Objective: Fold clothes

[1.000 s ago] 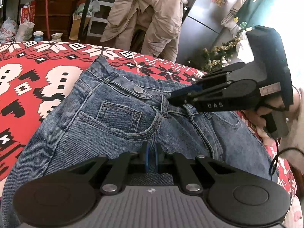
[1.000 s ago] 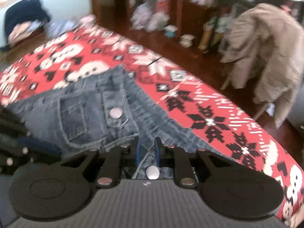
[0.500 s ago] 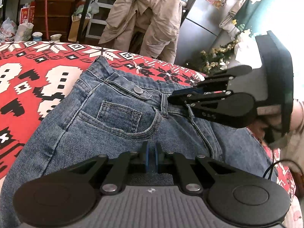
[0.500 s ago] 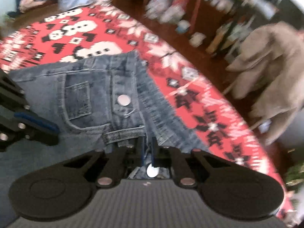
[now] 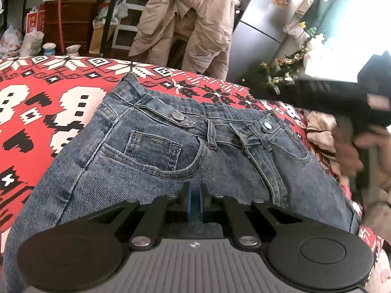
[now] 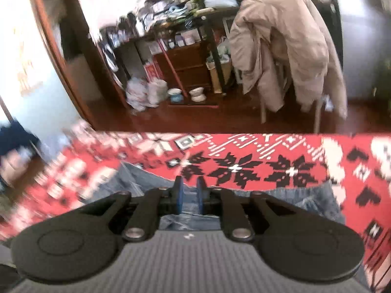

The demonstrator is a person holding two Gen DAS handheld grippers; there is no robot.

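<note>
A pair of blue denim jeans (image 5: 171, 161) lies front-up on a red, white and black patterned cloth (image 5: 48, 112) that covers the tabletop, waistband toward the far edge. In the left wrist view the waistband shows two metal buttons (image 5: 178, 116), a coin pocket (image 5: 152, 146) stitched inside the curved front pocket, belt loops and the fly seam running down toward the right. The left tongs (image 5: 194, 201) sit low over the upper thigh of the jeans, their blue pads (image 5: 188, 202) drawn close together with only a narrow slit between them; whether a pinch of denim is caught there cannot be told, since the fabric beneath looks flat. The right tongs (image 6: 189, 195) appear in their own view above the waistband edge of the jeans (image 6: 312, 200), with a wider gap between the blue pads, so they stand parted and grip nothing. In the left wrist view the right gripper body is a dark motion-blurred shape at the right edge, held in a hand (image 5: 352, 151), raised clear of the jeans. Behind the tabletop a beige coat (image 5: 185, 24) hangs over a chair, with wooden drawers (image 5: 66, 22) to the left and a steel refrigerator (image 5: 259, 29) to the right.
</note>
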